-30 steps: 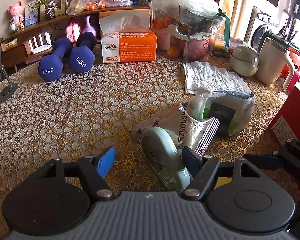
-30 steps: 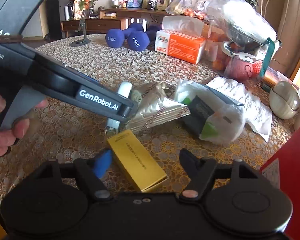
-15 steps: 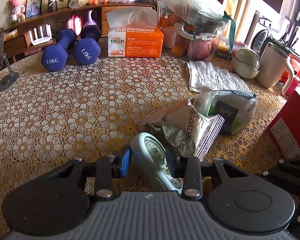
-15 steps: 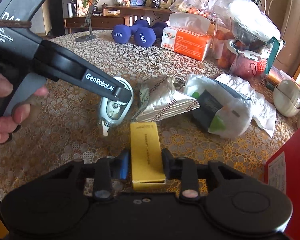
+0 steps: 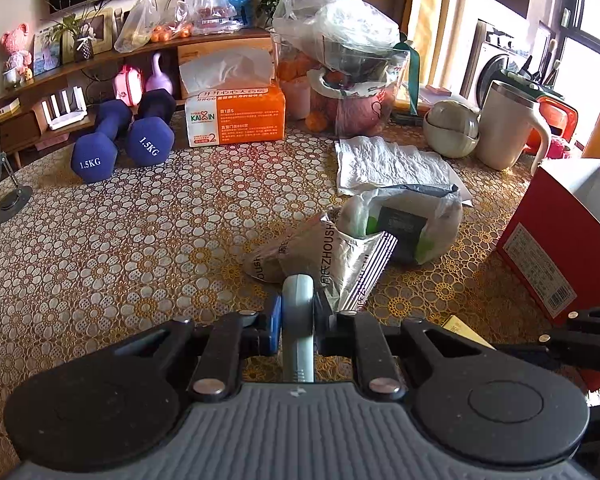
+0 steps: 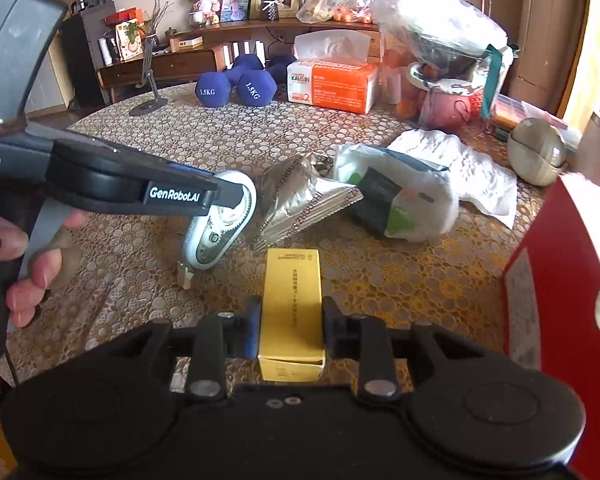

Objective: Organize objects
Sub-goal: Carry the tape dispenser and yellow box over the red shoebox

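**Both grippers clamped on their picks above the patterned table**

Your left gripper has just closed its jaws tight on the pale blue-grey oval correction-tape dispenser, which stands edge-on between the pads. In the right wrist view the dispenser hangs tilted from that gripper, its clear geared face showing and its white tip low, near the gold floral lace tablecloth; whether the tip touches the cloth you cannot tell. Your hand wraps the grey handle at the left edge.

Just right of the dispenser lies the crumpled silver foil pouch with black lettering, flat on the cloth, and beside it the white plastic bag holding a dark packet and something green.

Your right gripper is pressed onto the long sides of the yellow rectangular cardboard box, jaws narrowed to the box's width, the box pointing straight ahead.

At the far right stands the red cardboard carton, near the box but apart from it.
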The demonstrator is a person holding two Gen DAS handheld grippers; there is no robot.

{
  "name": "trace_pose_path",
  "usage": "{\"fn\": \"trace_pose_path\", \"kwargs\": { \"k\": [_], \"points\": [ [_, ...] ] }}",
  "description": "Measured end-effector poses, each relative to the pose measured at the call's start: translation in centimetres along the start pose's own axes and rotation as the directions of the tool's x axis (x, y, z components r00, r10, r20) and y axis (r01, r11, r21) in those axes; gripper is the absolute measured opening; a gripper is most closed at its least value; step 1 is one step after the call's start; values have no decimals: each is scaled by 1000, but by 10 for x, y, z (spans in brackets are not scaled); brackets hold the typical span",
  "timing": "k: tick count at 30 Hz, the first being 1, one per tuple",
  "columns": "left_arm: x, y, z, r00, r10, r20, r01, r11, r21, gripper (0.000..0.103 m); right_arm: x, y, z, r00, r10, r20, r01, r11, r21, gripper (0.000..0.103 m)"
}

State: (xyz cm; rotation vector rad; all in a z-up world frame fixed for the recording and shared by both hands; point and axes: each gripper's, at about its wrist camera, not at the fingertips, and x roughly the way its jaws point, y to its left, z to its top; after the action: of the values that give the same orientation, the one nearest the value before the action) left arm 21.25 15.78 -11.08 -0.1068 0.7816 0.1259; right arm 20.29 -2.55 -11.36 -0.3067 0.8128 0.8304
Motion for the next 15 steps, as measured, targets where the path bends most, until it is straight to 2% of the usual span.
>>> {"fn": "trace_pose_path", "kwargs": {
  "k": [9, 15],
  "points": [
    [-47, -15, -4, 1000, -14, 19, 13, 999, 44, 15, -63, -8, -8, 999, -3, 39, 2, 1000, 31, 28],
    [-83, -33, 0, 998, -51, 26, 50, 998, 44, 15, -106, -18, -14, 998, -17, 66, 13, 998, 61, 28]
  ]
}}
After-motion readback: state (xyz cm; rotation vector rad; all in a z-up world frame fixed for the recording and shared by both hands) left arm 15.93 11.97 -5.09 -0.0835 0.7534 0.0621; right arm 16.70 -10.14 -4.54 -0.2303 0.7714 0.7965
